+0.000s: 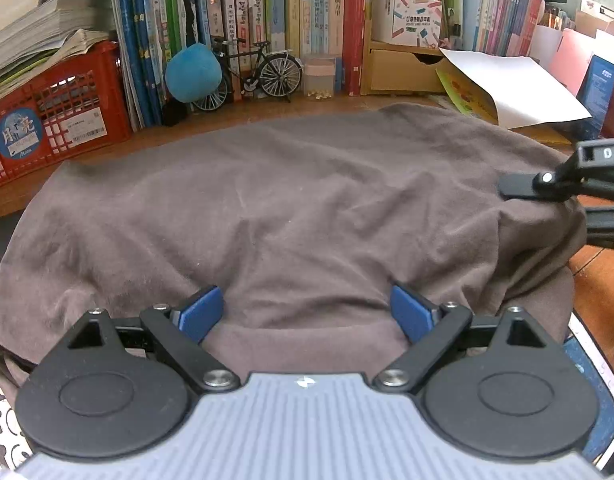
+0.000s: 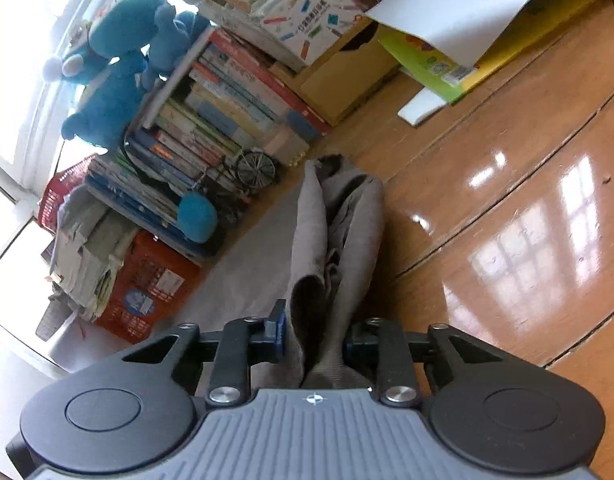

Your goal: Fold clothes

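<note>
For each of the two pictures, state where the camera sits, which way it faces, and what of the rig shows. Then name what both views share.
Left wrist: sits on the left gripper, faces down across the brown garment toward the bookshelf; its own fingers stand open, right gripper at the right edge.
Right wrist: sits on the right gripper, rolled sideways, looks along the bunched garment edge pinched in its fingers.
Shared: garment, toy bicycle, red crate, books.
</note>
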`<action>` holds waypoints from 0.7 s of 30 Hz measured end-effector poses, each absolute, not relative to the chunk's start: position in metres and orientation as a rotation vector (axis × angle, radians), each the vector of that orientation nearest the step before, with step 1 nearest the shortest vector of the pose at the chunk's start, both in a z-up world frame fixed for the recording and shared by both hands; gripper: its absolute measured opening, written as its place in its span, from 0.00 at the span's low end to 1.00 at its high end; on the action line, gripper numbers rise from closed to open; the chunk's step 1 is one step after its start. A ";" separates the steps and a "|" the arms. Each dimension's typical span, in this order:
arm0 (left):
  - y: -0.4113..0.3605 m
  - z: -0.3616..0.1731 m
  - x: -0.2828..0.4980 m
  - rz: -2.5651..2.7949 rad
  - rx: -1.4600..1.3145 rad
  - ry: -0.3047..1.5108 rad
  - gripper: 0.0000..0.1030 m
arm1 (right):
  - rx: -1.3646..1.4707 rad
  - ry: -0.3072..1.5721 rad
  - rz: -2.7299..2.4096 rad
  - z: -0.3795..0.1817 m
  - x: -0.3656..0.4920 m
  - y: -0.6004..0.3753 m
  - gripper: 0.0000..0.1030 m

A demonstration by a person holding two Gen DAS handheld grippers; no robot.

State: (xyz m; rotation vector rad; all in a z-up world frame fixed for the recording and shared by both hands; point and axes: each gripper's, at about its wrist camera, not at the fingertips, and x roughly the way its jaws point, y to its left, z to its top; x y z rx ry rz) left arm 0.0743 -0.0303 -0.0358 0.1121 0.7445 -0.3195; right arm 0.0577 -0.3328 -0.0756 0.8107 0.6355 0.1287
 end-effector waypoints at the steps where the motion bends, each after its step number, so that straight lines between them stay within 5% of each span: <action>1: -0.030 -0.036 0.074 -0.320 0.111 0.744 0.90 | 0.796 0.627 0.132 -0.071 0.057 -0.331 0.22; 21: 0.018 -0.030 0.018 -0.327 0.019 0.720 0.90 | 0.552 0.586 0.457 0.047 0.090 -0.187 0.13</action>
